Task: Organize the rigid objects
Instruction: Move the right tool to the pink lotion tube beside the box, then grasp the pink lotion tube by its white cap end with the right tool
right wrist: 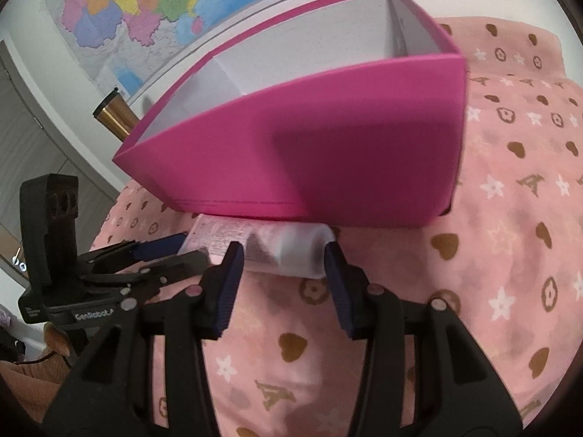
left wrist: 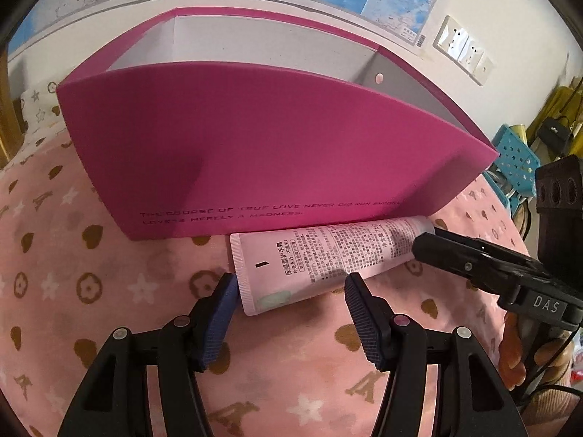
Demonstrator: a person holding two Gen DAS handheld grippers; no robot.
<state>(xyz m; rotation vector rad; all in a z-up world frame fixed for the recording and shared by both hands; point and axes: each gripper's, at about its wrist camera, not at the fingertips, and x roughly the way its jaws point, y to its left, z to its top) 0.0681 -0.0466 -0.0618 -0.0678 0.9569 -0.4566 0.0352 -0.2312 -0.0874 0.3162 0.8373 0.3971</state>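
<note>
A pink cream tube (left wrist: pixel 320 255) lies flat on the pink patterned cloth (left wrist: pixel 109 291), pressed along the foot of the front wall of a magenta box (left wrist: pixel 255 160). The box stands open at the top, its pale inside walls showing, and its long front edge runs right beside the tube with no gap that I can make out.

The left gripper (left wrist: pixel 289 284) sits low over the cloth with its jaws spread wide, straddling the flat crimped end of the tube; the left blue pad looks to be right at that end's edge, the other pad over the printed side. Nothing is clamped. The right gripper (right wrist: pixel 282 255) comes in from the other side, jaws also released, one pad on each side of the white cap end (right wrist: pixel 302 251) of the tube, close but whether touching I cannot tell.

In front of the tube the cloth runs free toward both grippers. To the right of the box a blue perforated basket (left wrist: pixel 513 156) sits near its corner, and a brass-coloured cylinder (right wrist: pixel 116 116) stands behind its far left corner. A map (right wrist: pixel 145 3) hangs on the wall behind.
</note>
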